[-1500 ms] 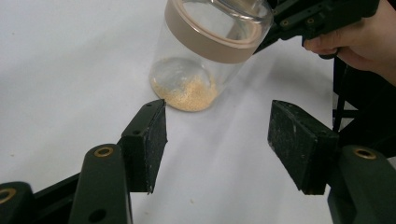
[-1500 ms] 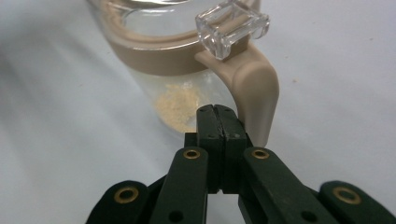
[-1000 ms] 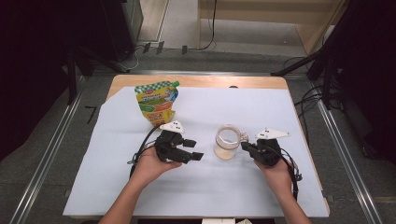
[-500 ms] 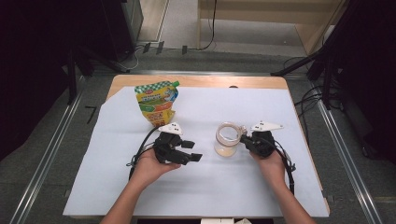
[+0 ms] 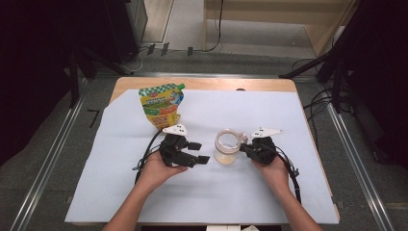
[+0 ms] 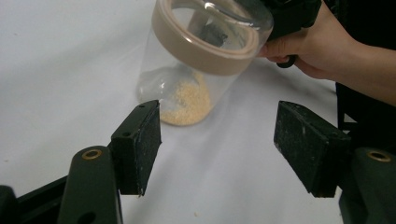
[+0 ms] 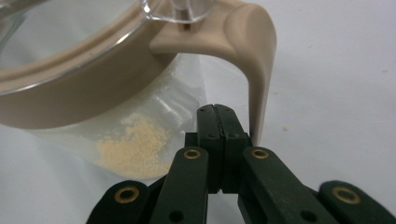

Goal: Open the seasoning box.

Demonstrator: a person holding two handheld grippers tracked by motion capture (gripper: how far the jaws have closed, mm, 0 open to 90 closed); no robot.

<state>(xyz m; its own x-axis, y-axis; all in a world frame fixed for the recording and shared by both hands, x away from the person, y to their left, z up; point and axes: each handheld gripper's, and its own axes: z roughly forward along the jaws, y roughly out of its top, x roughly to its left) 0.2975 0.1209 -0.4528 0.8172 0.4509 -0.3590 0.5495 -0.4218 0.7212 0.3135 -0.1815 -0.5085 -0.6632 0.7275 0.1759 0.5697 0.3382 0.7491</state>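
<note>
One clear jar [image 5: 227, 147] stands near the middle of the tabletop [image 5: 308, 192], between the two tongs. It has a tan rim band, a clear flip lid and a tan handle [image 7: 254, 60], and a small heap of pale yellow grains [image 6: 186, 103] lies at its bottom. In the left gripper view the jar appears tilted toward the camera; whether that comes from the camera angle cannot be told.

There are two tongs. The right tongs [image 5: 246, 150] sit at the jar's right side, jaws pressed together; the right gripper view places them [image 7: 217, 122] beside the handle's free lower end, just below the rim band, gripping nothing. Contact with the jar wall cannot be confirmed. The left tongs [image 5: 198, 153] lie to the left of the jar, jaws apart and nothing between them; the left gripper view shows them [image 6: 219, 144] pointing at the jar with a gap to it.

One printed yellow-green pouch [image 5: 161, 104] stands behind the left hand [image 5: 155, 169], well apart from the jar.

The gripper views reveal the grains and a few crumbs on the cloth; the high view reveals the pouch, both forearms and the trailing cables.

A white cloth [image 5: 120, 192] covers the wooden tabletop. Grey floor, metal rails and dark stands surround it
</note>
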